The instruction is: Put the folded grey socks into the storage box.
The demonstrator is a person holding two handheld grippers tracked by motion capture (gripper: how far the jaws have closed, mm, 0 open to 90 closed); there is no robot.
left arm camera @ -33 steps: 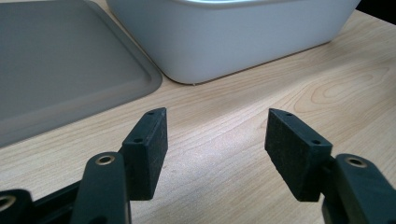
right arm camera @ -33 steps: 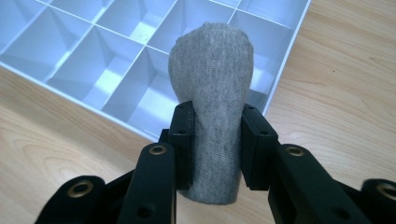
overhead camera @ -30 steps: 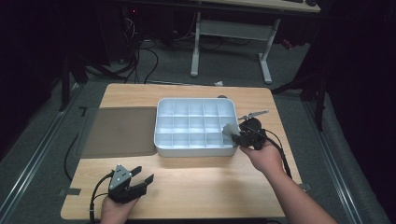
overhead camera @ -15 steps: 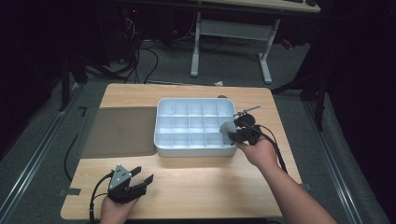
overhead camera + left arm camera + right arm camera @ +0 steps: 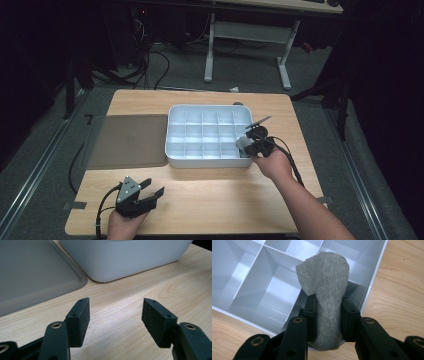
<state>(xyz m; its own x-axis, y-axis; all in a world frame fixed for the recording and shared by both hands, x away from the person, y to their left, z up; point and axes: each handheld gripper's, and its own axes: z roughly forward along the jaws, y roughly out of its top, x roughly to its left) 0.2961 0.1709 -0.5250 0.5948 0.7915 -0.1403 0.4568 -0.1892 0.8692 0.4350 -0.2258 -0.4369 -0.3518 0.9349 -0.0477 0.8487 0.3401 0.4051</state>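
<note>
One grey sock roll [image 5: 325, 290] clamped in right gripper [image 5: 328, 312] over tray [image 5: 257, 282].

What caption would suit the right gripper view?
Fingers squeezing a rolled grey sock above the corner of a white compartment tray.

trays: 1 white divided tray [image 5: 209, 159] | compartments: 15, as 5 by 3, though the right gripper hides part of one corner | grey rolled cloths: 1 [image 5: 325, 277] | grey mats: 1 [image 5: 127, 141] | grippers: 2, left [image 5: 147, 194] and right [image 5: 249, 145] | tables: 1 [image 5: 215, 197]
</note>
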